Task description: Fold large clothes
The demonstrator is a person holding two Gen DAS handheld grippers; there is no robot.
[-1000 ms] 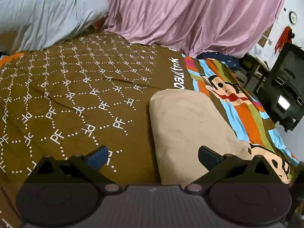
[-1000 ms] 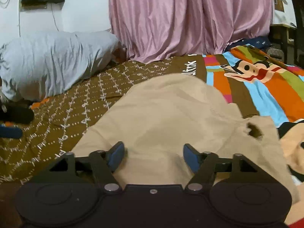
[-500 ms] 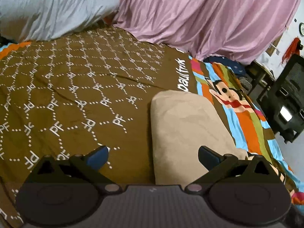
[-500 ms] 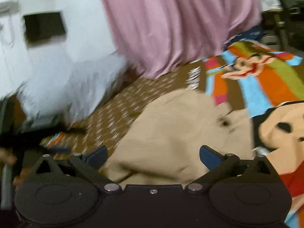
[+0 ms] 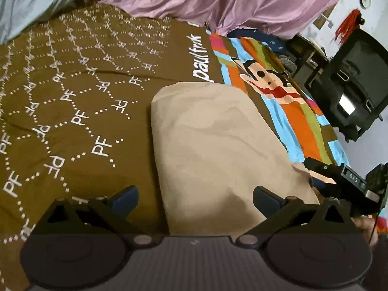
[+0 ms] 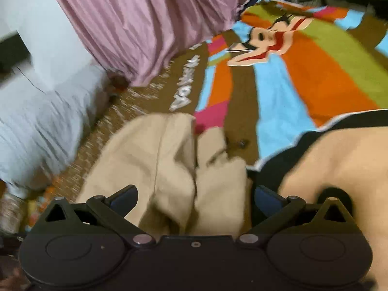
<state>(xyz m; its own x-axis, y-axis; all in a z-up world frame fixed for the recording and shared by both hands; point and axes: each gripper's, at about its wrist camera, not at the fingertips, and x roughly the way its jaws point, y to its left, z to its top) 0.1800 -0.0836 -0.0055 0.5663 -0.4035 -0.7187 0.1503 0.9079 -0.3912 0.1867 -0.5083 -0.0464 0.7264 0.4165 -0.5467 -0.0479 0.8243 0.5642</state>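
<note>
A beige garment point(image 5: 213, 150) lies folded into a long pad on the brown bedspread point(image 5: 72, 92). My left gripper point(image 5: 195, 197) hovers over its near left edge, open, with nothing between the blue pads. In the right wrist view the same beige garment point(image 6: 169, 165) shows a bunched, uneven near end with a dark buttonhole. My right gripper point(image 6: 195, 197) is open wide above that end, its pads clear of the cloth; the view is tilted and blurred. The right gripper's black body point(image 5: 344, 179) shows at the right edge of the left wrist view.
The bedspread turns into bright stripes with a cartoon monkey point(image 5: 264, 77) on the right. A grey pillow point(image 6: 36, 126) lies at the head, pink curtains point(image 5: 230, 2) hang behind. A black chair point(image 5: 351, 89) stands beside the bed. A person's bare skin point(image 6: 339, 169) fills the right.
My right gripper has opened wider, swung to the right end of the garment and rolled. My left gripper has come forward and tipped down toward the garment's near edge.
</note>
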